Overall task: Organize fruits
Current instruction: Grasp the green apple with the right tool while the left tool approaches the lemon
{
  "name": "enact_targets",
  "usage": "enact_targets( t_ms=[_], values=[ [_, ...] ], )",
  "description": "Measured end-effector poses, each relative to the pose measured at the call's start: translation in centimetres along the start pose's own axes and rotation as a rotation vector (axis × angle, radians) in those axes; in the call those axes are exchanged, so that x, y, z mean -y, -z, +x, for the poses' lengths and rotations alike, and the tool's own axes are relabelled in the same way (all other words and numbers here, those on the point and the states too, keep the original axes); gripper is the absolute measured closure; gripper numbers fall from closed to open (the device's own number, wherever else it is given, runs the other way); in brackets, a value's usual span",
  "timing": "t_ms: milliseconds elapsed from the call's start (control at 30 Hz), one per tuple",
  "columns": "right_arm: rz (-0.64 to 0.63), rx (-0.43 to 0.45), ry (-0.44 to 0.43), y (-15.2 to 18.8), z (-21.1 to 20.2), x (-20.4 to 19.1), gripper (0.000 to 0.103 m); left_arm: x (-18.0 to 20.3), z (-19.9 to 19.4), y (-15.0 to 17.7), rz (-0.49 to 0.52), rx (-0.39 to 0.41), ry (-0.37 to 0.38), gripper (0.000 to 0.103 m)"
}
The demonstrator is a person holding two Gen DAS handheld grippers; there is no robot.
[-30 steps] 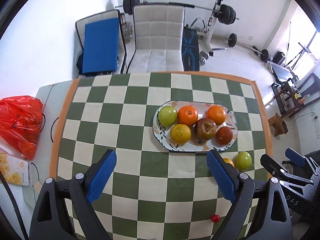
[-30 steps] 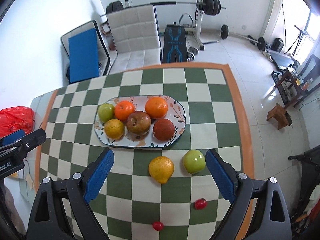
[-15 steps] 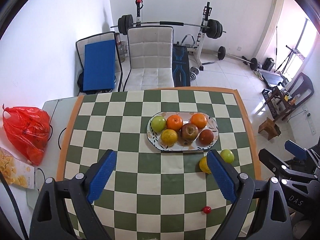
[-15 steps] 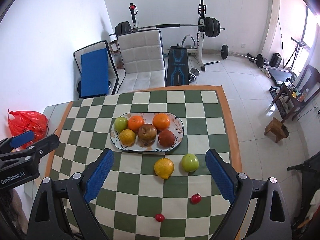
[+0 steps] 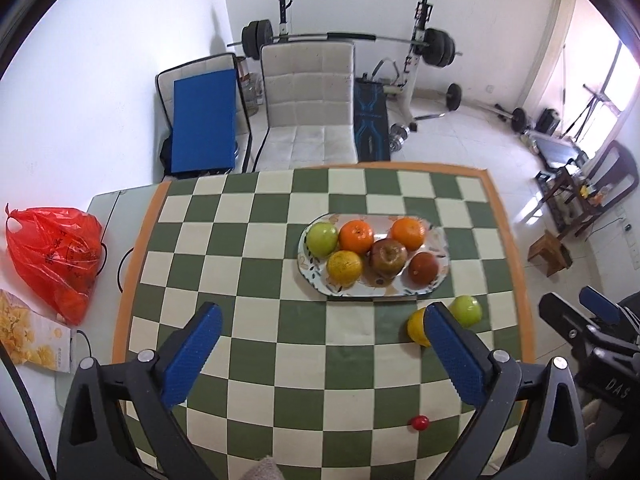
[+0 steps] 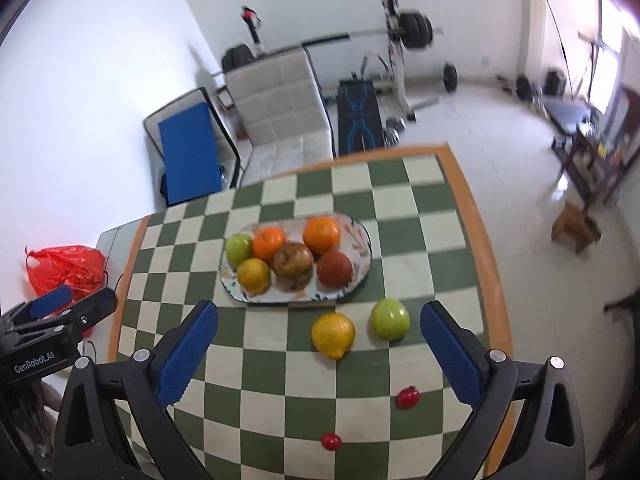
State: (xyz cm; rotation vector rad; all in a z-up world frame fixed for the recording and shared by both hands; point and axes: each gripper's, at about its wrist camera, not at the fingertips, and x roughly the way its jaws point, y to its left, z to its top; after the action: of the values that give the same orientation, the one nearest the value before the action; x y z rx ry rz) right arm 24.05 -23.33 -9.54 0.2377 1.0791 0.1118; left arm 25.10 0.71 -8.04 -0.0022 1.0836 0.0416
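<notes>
An oval patterned plate (image 5: 438,282) (image 6: 362,236) on the checked table holds several fruits: a green apple (image 5: 322,239), two oranges, a yellow citrus, a brown apple (image 6: 293,260) and a dark red fruit. In front of the plate lie a lemon (image 6: 333,335) (image 5: 416,326) and a second green apple (image 6: 389,318) (image 5: 466,310). Two small red cherry tomatoes (image 6: 408,397) (image 6: 331,441) sit nearer the front edge. My left gripper (image 5: 320,332) hovers open above the table, empty. My right gripper (image 6: 319,330) is open too, the lemon and apple seen between its fingers, well below them.
The green-and-cream checked table (image 5: 256,264) has an orange border. A red plastic bag (image 5: 56,252) and a snack box (image 5: 28,336) lie to its left. A white chair (image 5: 308,104), a blue mat (image 5: 204,124) and a barbell rack stand behind; a wooden stool (image 5: 550,248) is at right.
Both grippers rose and pulled back from the table, then the right one swung and tilted; its view is blurred now. No fruit has moved. Both stay open.
</notes>
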Motion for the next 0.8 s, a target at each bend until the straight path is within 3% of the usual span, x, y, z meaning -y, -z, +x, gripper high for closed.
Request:
enact_targets(
  t_ms=[167, 333, 400, 467, 533, 800],
  values=[
    [0.108, -0.148, 0.005, 0.3, 8.4, 5.5, 0.001, 1.9, 6.7, 0.3, 0.008, -0.133, -0.068, 0.0],
    [0.215, -0.331, 0.004, 1.8, 18.4, 10.4, 0.019, 4.3, 13.3, 0.9, -0.006, -0.275, -0.079, 0.0],
    [0.247, -0.386, -0.016, 2.5, 21.3, 11.5, 0.02, 5.4, 15.7, 1.2, -0.017, -0.331, -0.063, 0.0],
    [0.272, -0.435, -0.041, 3.2, 24.0, 12.3, 0.028, 6.4, 17.7, 1.5, -0.025, -0.383, -0.042, 0.0],
    [0.266, -0.456, -0.063, 3.8, 25.5, 12.6, 0.041, 7.4, 19.2, 1.8, -0.027, -0.428, -0.021, 0.0],
    [0.212, -0.451, -0.021, 6.0, 23.2, 14.4, 0.041, 11.5, 24.2, 3.4, -0.092, -0.612, 0.137, 0.0]
  ],
)
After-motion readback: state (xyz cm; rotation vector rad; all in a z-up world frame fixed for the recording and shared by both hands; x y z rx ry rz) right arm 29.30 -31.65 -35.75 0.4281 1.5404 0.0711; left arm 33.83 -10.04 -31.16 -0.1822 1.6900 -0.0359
